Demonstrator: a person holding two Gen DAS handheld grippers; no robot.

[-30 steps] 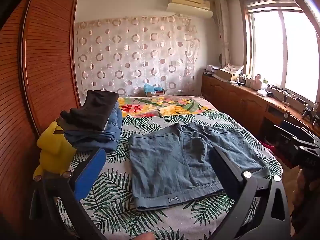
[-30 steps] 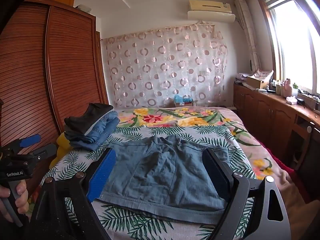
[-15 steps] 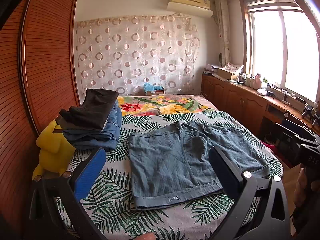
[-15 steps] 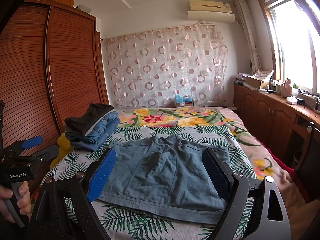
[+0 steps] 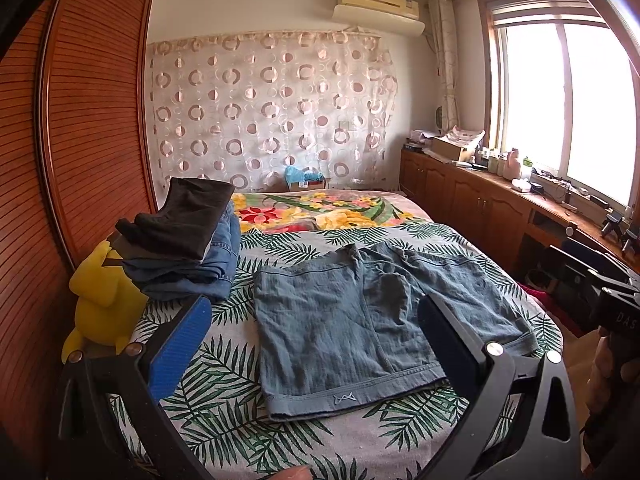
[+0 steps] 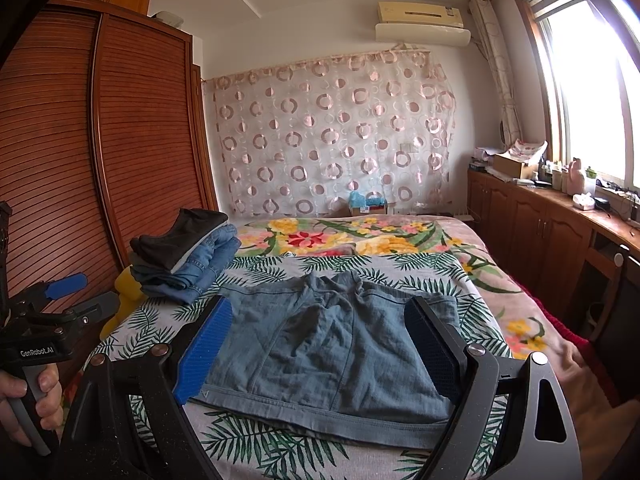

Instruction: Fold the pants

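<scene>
We see a bed [image 6: 460,276] with a wooden wardrobe [image 6: 120,152] on its left, a bright window [image 5: 560,100] on its right, and a curtain [image 6: 328,136] behind.

Open bedspread [image 5: 224,420] rings the shorts [image 5: 360,328] near and left. A clothes stack [image 5: 188,252] and yellow plush [image 5: 104,304] block the far-left corner, just beside the wardrobe [image 5: 80,120].

Folded clothes stack [image 5: 180,240] beside yellow plush toy [image 5: 102,300]; circle-patterned curtain [image 6: 332,136] behind; air conditioner [image 6: 420,24] above.
</scene>
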